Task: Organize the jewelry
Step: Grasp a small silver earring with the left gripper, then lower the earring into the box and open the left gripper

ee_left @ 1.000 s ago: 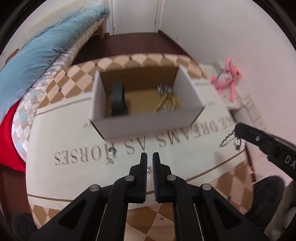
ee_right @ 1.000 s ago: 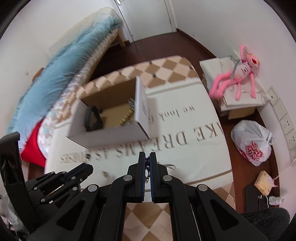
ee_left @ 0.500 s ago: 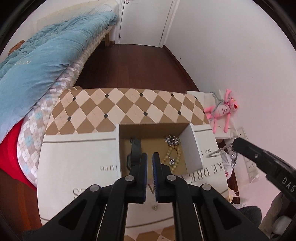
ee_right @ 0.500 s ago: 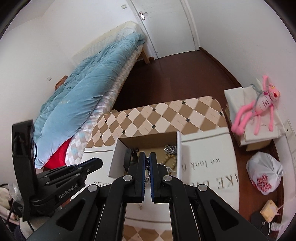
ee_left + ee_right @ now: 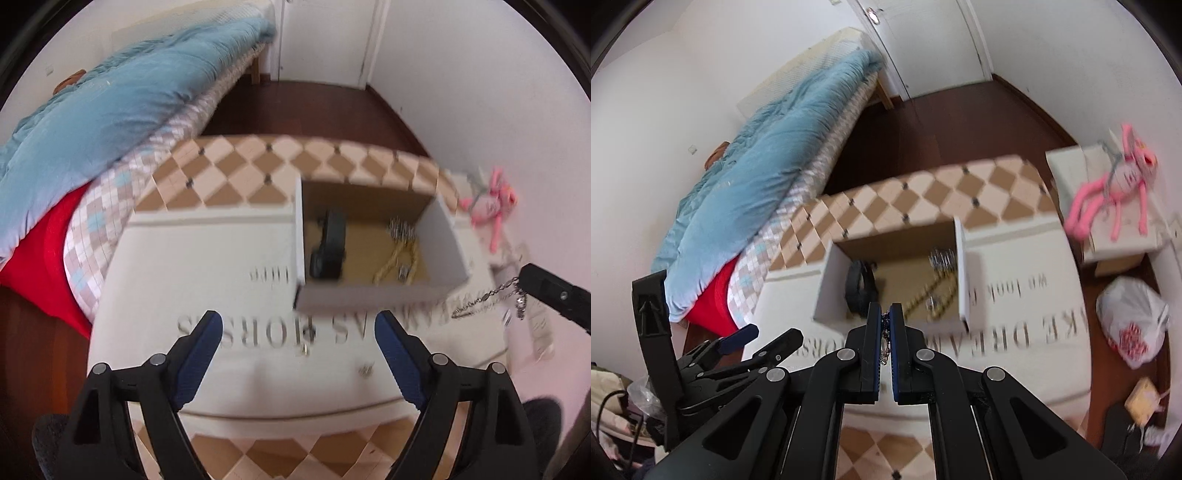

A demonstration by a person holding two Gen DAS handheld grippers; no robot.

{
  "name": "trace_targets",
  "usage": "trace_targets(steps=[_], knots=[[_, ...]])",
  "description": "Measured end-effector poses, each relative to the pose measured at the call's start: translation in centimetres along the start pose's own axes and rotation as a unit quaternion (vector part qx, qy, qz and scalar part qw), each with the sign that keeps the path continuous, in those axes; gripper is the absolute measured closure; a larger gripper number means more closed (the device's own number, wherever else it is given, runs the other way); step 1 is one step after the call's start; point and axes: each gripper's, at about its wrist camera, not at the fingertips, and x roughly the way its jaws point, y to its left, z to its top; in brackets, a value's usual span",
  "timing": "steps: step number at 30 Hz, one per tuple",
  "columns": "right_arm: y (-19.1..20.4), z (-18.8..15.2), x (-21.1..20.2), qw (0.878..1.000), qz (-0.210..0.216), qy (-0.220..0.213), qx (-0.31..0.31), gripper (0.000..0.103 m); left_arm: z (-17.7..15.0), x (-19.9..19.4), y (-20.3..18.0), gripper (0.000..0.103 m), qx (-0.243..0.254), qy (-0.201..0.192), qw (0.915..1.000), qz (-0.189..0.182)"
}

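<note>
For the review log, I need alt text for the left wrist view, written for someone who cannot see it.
The left gripper, whose jaws have just been opening with nothing between them, hovers over a cloth-covered table near an open cardboard box holding a black item and a beaded string. At right, the right gripper dangles a silver chain; two small pieces lie on the cloth.

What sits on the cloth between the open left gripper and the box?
In the left wrist view, the stretch of cloth from the left gripper to the box holds only printed lettering and one small metal piece. Otherwise bare.
</note>
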Motion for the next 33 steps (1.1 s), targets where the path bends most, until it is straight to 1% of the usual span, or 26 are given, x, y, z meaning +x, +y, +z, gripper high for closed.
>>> trace_targets(steps=[4,6,8,13,14,15,17,18,19,20,21,22,24,28,31,33], knots=[[-2.2,-3.4,1.3,0.999,-0.017,0.027,0.028,0.099,-2.5,2.4,-1.9,0.019,0.025,0.030,0.9992,-0.006],[-3.7,-5.3,2.6,0.997,-0.031,0.044,0.046,0.099,-3.2,3.5,-2.7,0.019,0.038,0.041,0.9984,-0.008],[-5.2,-6.8,3.9,0.995,-0.036,0.061,0.069,0.099,-3.9,4.6,-3.8,0.019,0.057,0.049,0.9971,-0.008],[-7.8,-8.7,5.3,0.990,-0.055,0.077,0.102,0.099,-5.0,6.6,-5.3,0.021,0.084,0.064,0.9943,-0.003],[-8.0,-8.8,5.3,0.990,-0.056,0.077,0.106,0.099,-5.1,6.8,-5.5,0.024,0.088,0.065,0.9940,-0.002],[-8.2,-8.8,5.3,0.990,-0.057,0.076,0.107,0.099,-5.1,6.9,-5.7,0.034,0.091,0.065,0.9937,-0.001],[-8.4,-8.7,5.3,0.989,-0.058,0.074,0.111,0.099,-5.2,7.0,-6.1,0.046,0.099,0.057,0.9934,-0.004],[-8.5,-8.6,5.3,0.989,-0.058,0.073,0.111,0.099,-5.1,6.9,-6.3,0.061,0.104,0.052,0.9932,-0.007],[-8.5,-8.6,5.2,0.990,-0.059,0.072,0.110,0.099,-4.9,6.8,-6.5,0.069,0.110,0.049,0.9927,-0.010],[-8.5,-8.5,5.3,0.990,-0.058,0.071,0.110,0.099,-4.8,6.8,-6.7,0.082,0.114,0.050,0.9922,-0.011],[-8.4,-8.4,5.2,0.990,-0.057,0.071,0.111,0.099,-4.8,6.8,-6.8,0.090,0.117,0.051,0.9918,-0.012],[-8.3,-8.3,5.3,0.990,-0.057,0.071,0.110,0.099,-4.7,6.8,-7.0,0.093,0.119,0.052,0.9914,-0.013],[-8.1,-8.2,5.2,0.990,-0.055,0.070,0.109,0.099,-4.5,7.0,-6.9,0.093,0.119,0.052,0.9914,-0.013],[-7.4,-7.9,4.6,0.991,-0.047,0.066,0.104,0.099,-4.0,6.4,-6.9,0.099,0.115,0.046,0.9921,-0.021],[-6.8,-7.4,3.7,0.993,-0.035,0.059,0.099,0.099,-3.4,4.7,-6.6,0.099,0.105,0.041,0.9928,-0.040],[-6.0,-6.6,2.7,0.994,-0.023,0.051,0.093,0.099,-2.3,3.2,-6.0,0.099,0.089,0.035,0.9936,-0.059]])
